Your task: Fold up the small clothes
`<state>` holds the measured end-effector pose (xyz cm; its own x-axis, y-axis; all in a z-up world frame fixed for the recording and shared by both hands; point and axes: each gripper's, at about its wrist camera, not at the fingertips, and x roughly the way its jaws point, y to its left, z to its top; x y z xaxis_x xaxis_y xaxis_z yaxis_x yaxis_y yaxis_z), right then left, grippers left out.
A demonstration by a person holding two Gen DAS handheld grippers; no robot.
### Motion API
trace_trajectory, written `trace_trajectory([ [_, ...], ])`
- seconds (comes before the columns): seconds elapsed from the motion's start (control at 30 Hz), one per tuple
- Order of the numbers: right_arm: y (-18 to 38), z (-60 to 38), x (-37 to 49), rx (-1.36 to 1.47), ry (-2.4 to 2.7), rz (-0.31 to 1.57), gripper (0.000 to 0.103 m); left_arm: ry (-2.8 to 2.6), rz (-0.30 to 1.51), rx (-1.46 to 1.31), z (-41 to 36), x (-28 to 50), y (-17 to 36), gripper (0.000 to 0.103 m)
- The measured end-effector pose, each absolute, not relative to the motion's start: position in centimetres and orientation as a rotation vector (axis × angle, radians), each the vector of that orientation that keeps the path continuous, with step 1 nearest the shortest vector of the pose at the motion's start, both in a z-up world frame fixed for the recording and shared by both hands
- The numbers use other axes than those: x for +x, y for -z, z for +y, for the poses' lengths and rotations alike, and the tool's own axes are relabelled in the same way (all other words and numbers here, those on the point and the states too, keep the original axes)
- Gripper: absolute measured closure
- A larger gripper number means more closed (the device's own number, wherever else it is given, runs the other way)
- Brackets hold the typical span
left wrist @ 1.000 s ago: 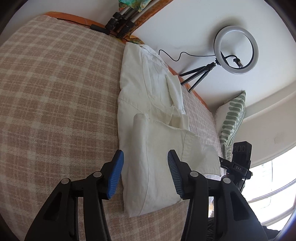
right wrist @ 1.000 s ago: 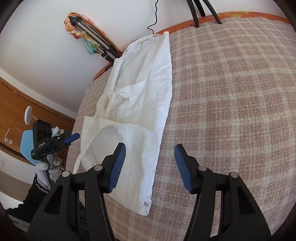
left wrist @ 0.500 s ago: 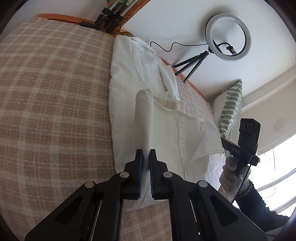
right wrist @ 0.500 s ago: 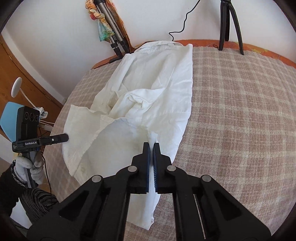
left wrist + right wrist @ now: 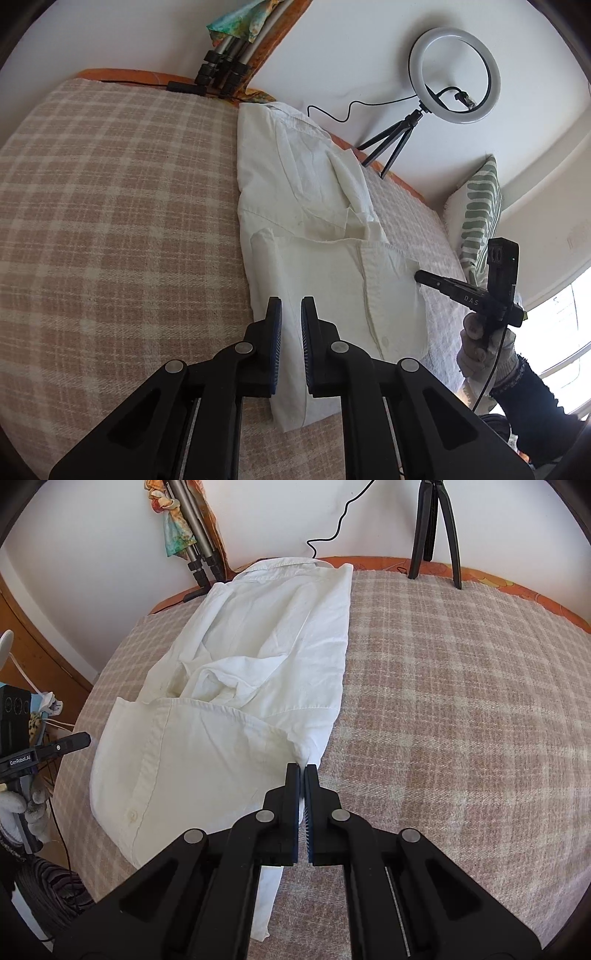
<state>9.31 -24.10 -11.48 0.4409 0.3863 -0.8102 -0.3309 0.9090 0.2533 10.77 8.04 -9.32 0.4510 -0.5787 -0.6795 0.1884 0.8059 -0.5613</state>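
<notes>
Item one, nearest: my left fingers (image 5: 274, 314), black with blue pads, almost closed and just eased a little apart, leaving a narrow slit. White cloth shows in that slit, but I cannot tell whether the pads press it. Item two: my right fingers (image 5: 293, 779), closed tight, pinching a bunched fold at the right-hand edge of the shirt (image 5: 236, 686), with more of the cloth hanging below them. Item three: the shirt itself, white, buttoned, lying lengthwise on the bed (image 5: 461, 701). Its near part is folded over in a flat panel with a button placket, its middle is rumpled, and its collar lies at the far end by the wall. Item four: the bed's cover, a beige and cream check, bare to either side of the shirt, with an orange edge at the far rim. Item five, seen from the left camera: a gloved hand (image 5: 480, 350) in a dark sleeve, holding the right tool, whose tips meet the shirt's corner. Item six: a green-striped pillow (image 5: 480, 218) at the bed's far right. Item seven, farthest: a ring light (image 5: 456, 75) on a small black tripod with a trailing cable, and folded stands (image 5: 221, 70) leaning at the white wall under a multicoloured cloth (image 5: 240, 26).
</notes>
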Motion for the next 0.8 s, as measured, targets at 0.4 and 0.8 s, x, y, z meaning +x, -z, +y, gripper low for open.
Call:
trace_trajectory([
  [0.4, 10.3, -27.4, 13.2, 0.212, -0.463, 1.008, 0.088, 0.524, 0.962, -0.354, 5.5, 16.0, 8.1, 0.078],
  [0.8, 12.4, -25.6, 24.5, 0.25, -0.547, 0.989, 0.062, 0.471, 0.967, -0.297, 5.6, 24.9, 10.7, 0.066],
])
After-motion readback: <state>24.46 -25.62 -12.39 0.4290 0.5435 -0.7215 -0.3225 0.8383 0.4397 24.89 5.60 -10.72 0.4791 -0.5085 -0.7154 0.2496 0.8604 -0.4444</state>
